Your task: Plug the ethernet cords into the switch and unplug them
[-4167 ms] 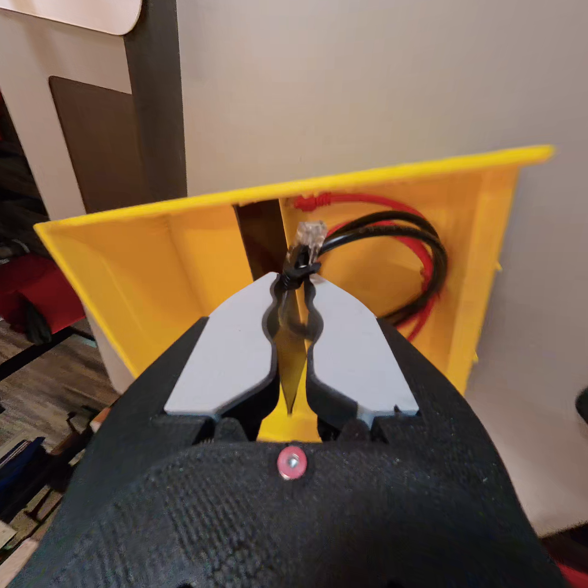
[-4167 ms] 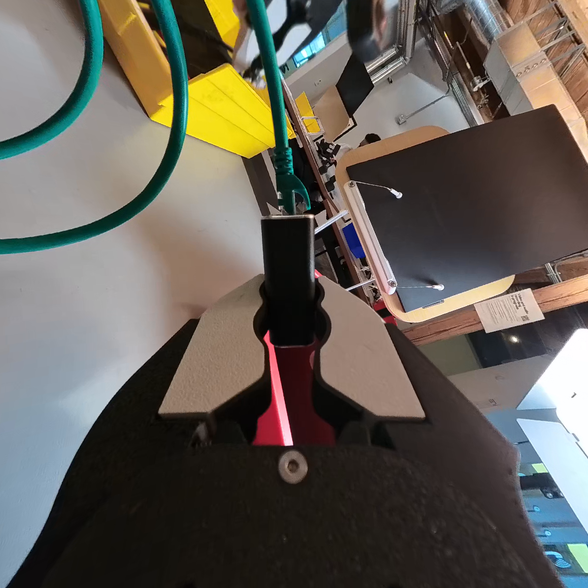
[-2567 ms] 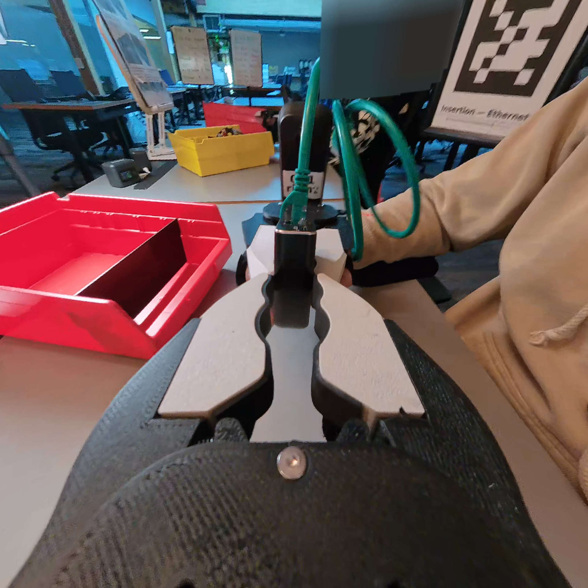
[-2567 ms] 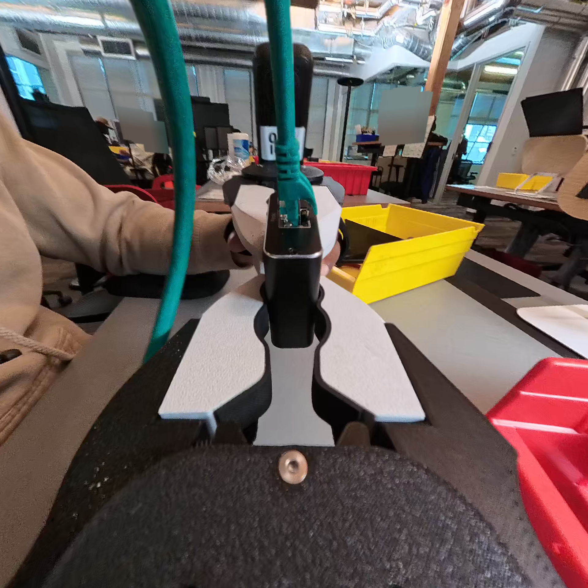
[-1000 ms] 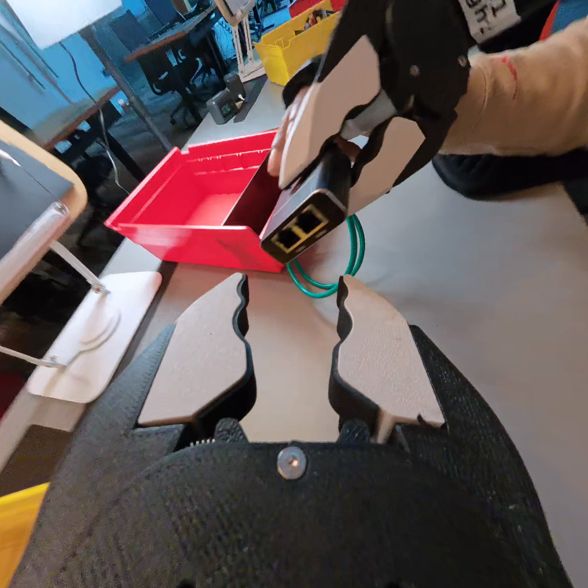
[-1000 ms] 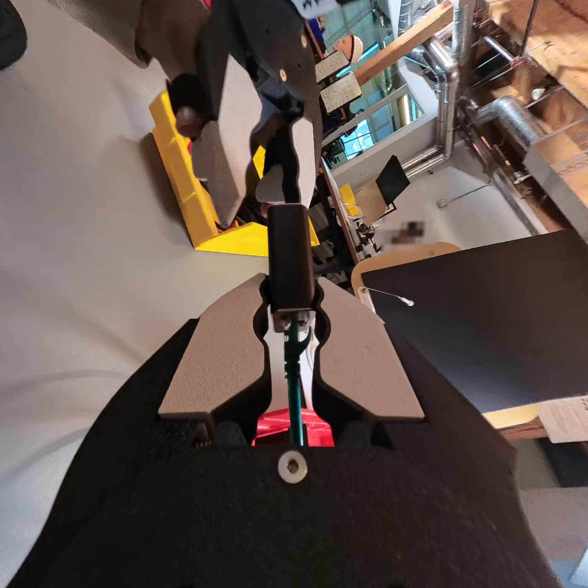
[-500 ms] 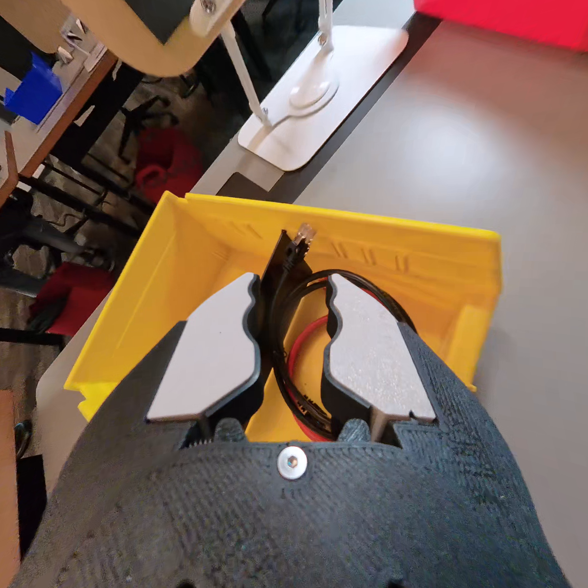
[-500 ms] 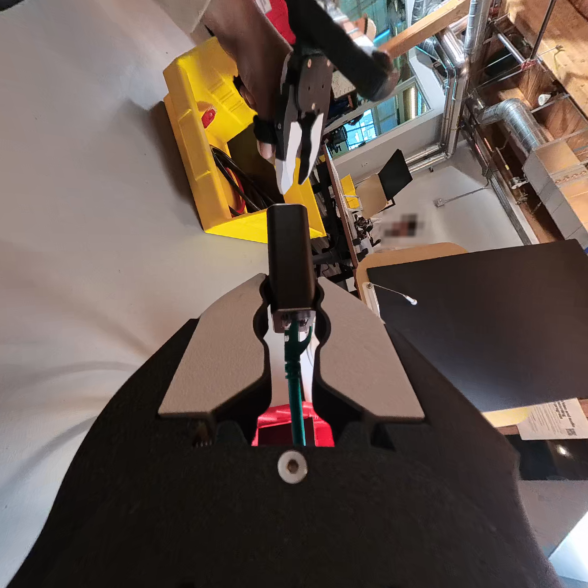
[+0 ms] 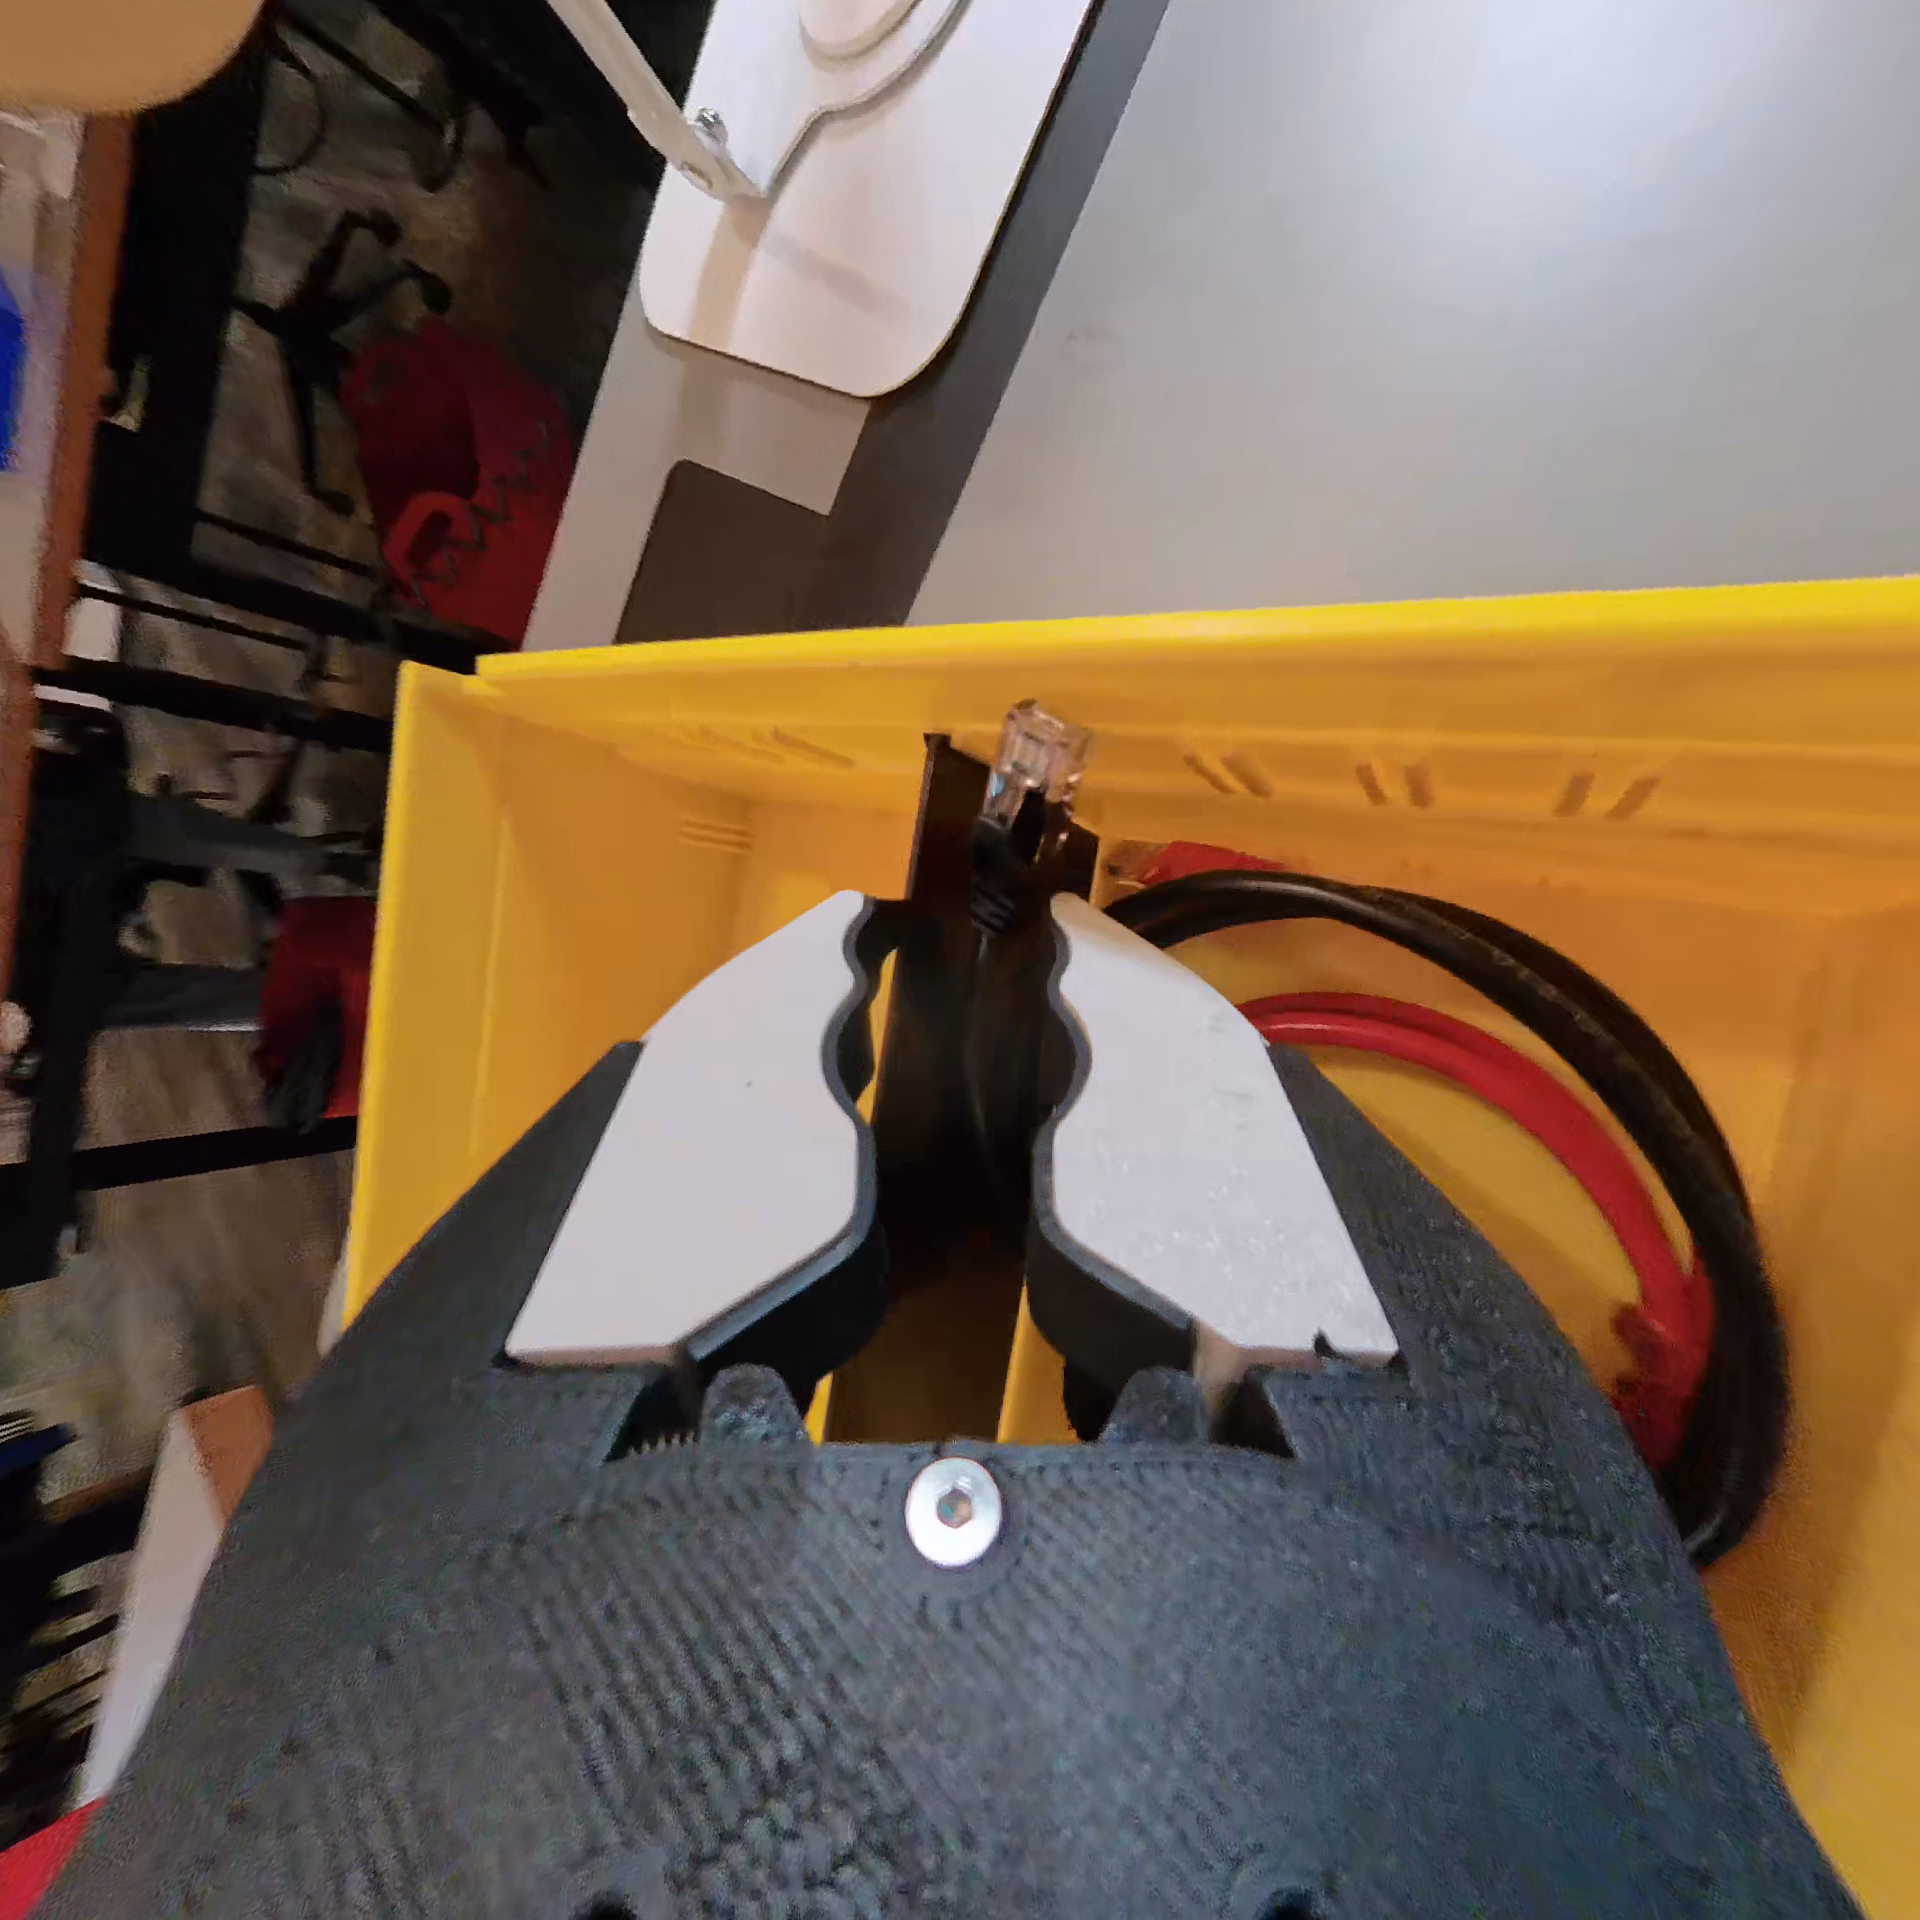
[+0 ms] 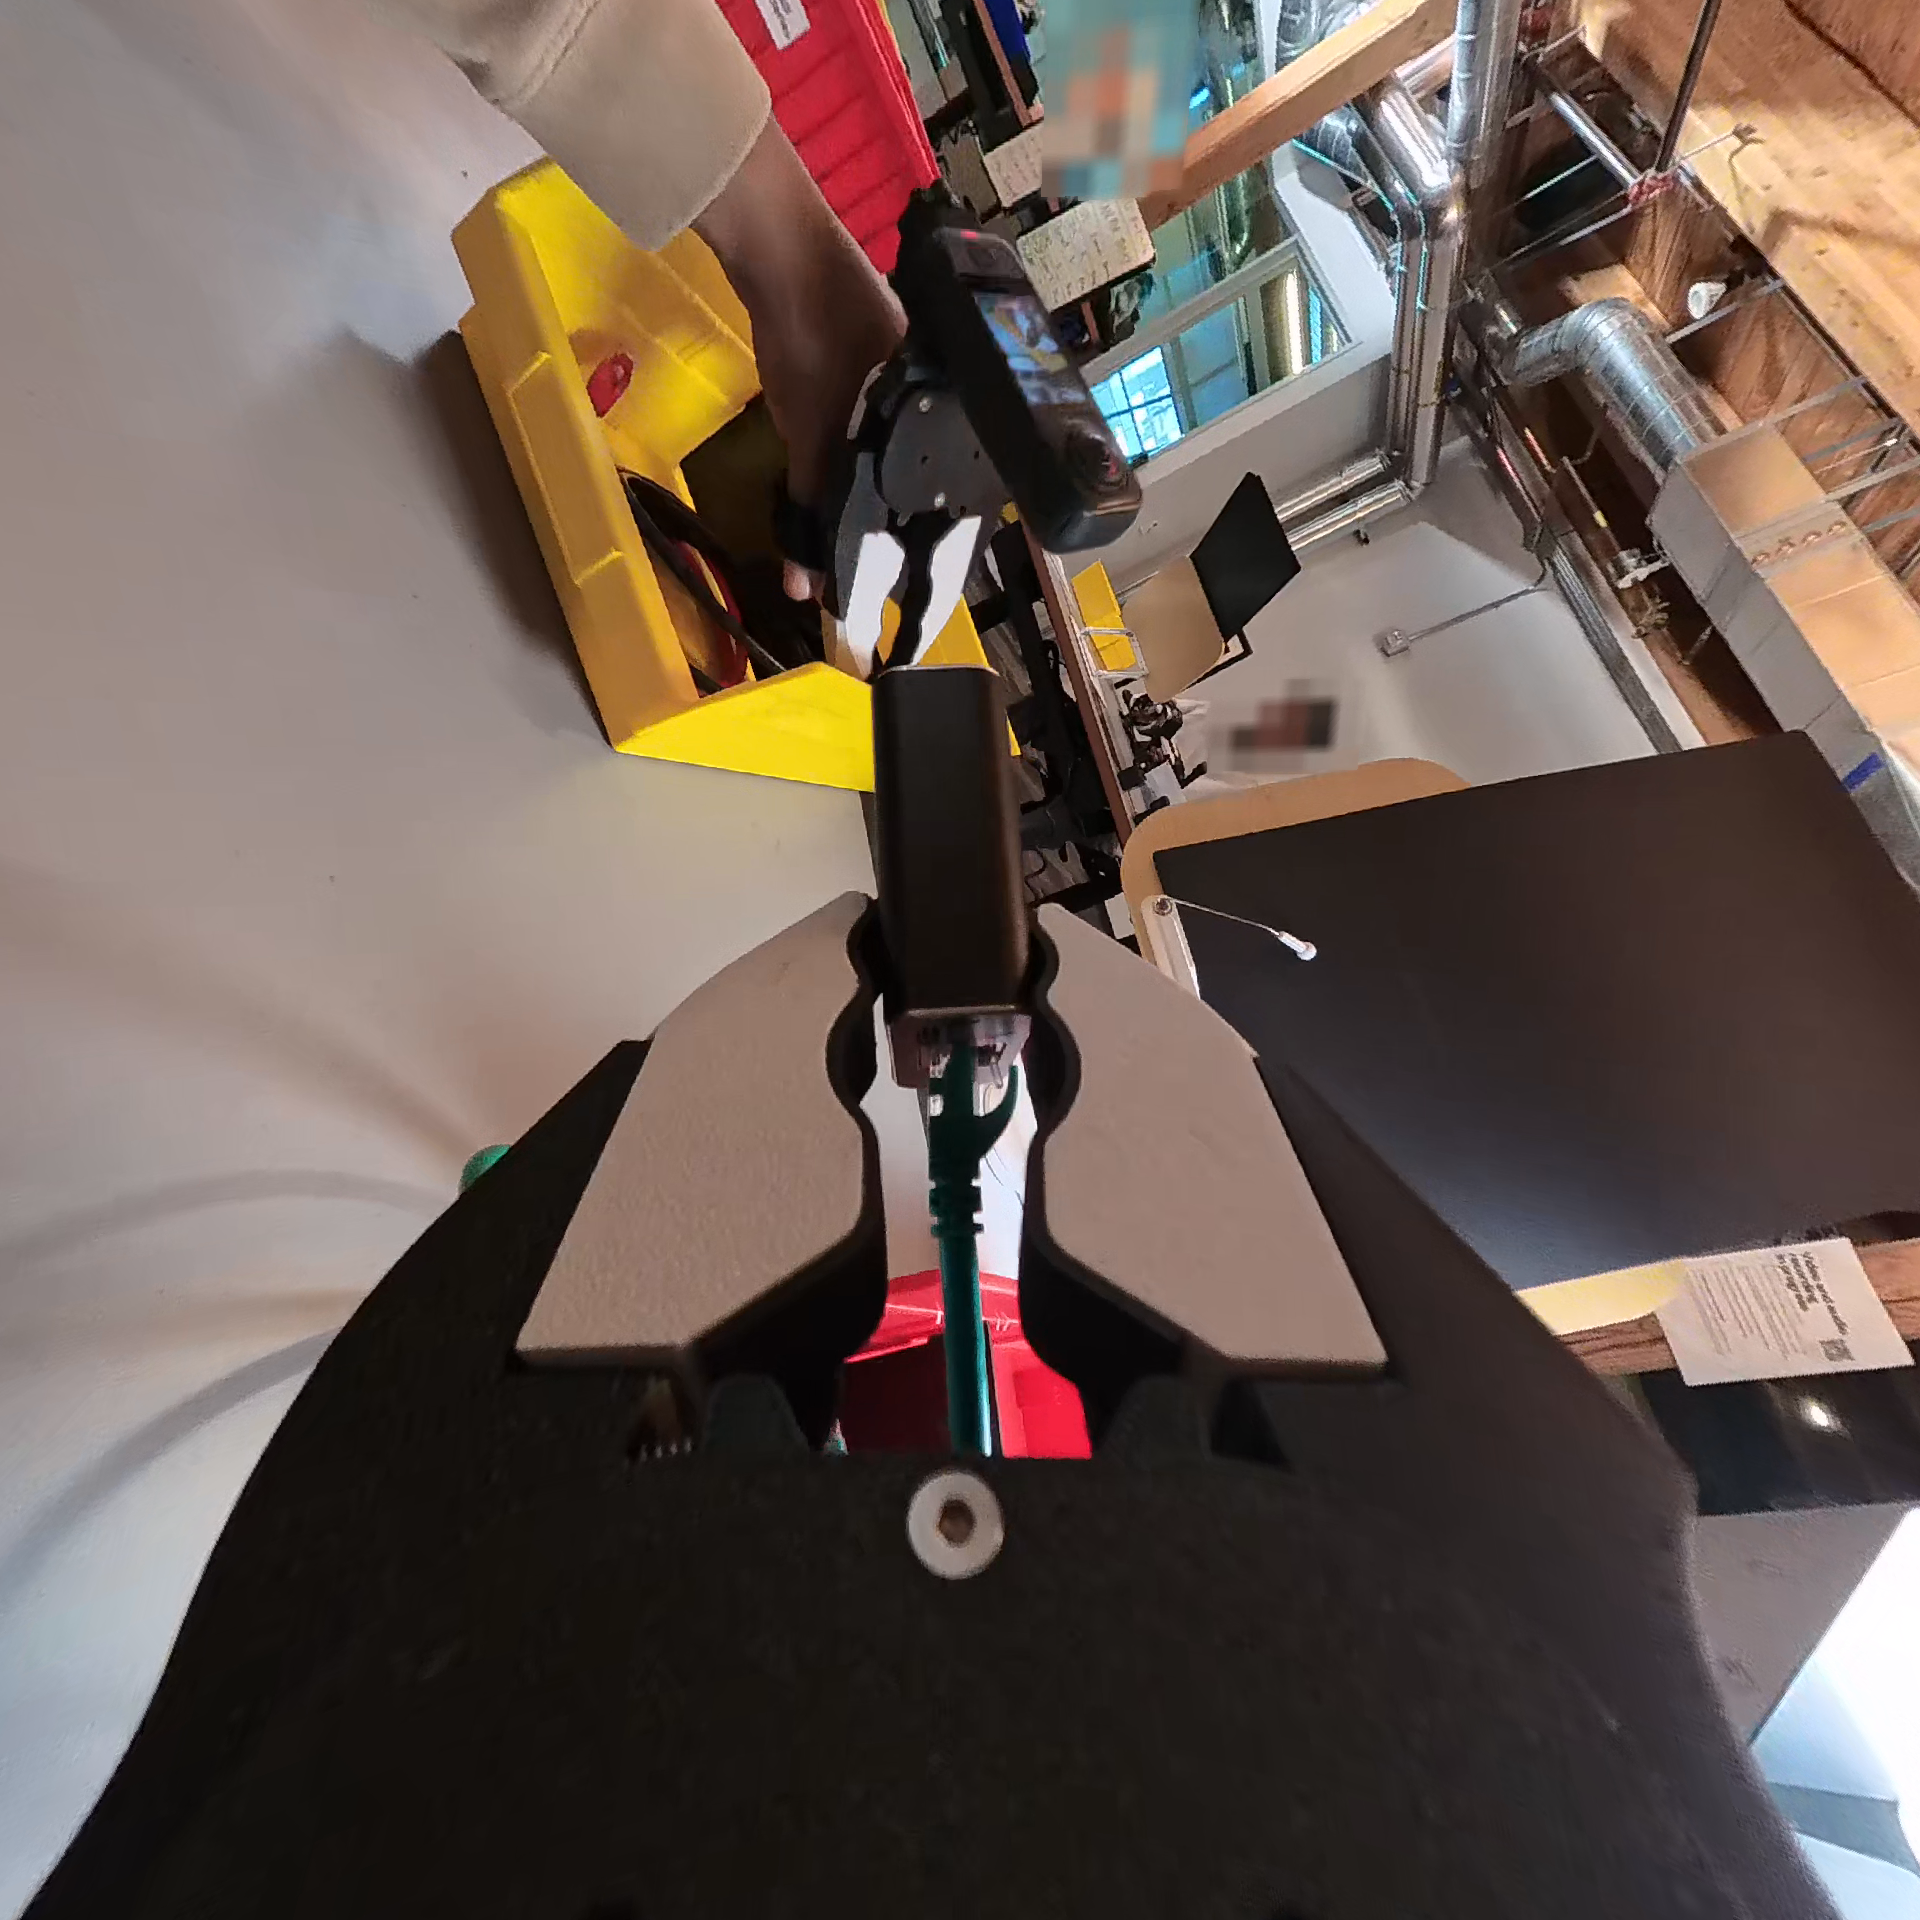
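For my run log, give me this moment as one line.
left claw: closing on black cord in yellow bin | right claw: shut on switch, green cord plugged

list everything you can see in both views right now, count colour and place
yellow bin: 1, yellow, on the grey table, holding cords
black ethernet cord: 1, black, coiled in the yellow bin, its clear plug up at the divider
red ethernet cord: 1, red, coiled inside the black one
divider: 1, black, upright in the yellow bin
switch: 1, black, small box
green ethernet cord: 1, green, plugged into the switch's near end
red bin: 1, red, beyond the yellow bin
table: 1, grey
left hand-held gripper: 1, black with grey fingers, around the black cord's plug end, not fully closed
right hand-held gripper: 1, shut on the switch
sleeve: 1, beige, above the yellow bin
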{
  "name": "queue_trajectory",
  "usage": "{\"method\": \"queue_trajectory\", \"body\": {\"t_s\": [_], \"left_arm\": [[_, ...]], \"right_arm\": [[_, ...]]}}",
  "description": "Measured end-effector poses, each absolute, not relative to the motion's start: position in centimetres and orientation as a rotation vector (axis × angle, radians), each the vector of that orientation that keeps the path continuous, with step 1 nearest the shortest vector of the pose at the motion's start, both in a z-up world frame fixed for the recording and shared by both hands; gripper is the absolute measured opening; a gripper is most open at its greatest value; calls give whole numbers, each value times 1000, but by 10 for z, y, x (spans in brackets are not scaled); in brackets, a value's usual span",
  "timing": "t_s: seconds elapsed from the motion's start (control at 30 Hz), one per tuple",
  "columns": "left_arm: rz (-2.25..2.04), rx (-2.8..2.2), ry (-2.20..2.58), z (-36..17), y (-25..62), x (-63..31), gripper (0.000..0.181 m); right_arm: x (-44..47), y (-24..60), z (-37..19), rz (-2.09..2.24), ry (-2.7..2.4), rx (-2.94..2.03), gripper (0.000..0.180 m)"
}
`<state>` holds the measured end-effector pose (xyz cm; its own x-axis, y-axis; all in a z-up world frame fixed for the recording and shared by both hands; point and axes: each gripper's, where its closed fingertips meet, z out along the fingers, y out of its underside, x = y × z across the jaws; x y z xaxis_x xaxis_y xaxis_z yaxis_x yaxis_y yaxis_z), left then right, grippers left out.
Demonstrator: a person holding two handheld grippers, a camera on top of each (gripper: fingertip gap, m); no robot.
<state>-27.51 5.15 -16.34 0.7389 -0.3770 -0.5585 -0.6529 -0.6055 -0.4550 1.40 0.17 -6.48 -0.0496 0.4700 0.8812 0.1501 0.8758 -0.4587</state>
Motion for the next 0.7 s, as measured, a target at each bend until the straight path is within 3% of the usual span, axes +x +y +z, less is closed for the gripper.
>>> {"method": "queue_trajectory", "body": {"t_s": [0.2, 0.5, 0.7], "left_arm": [[631, -2230, 776, -153, 46, -278, 12], [196, -2230, 595, -144, 36, -274, 12], [134, -2207, 602, -101, 16, -263, 12]], "right_arm": [[16, 3, -64, 271, -1618, -493, 24], [19, 5, -57, 341, -1590, -524, 24], [23, 14, -53, 332, -1568, -533, 24]]}}
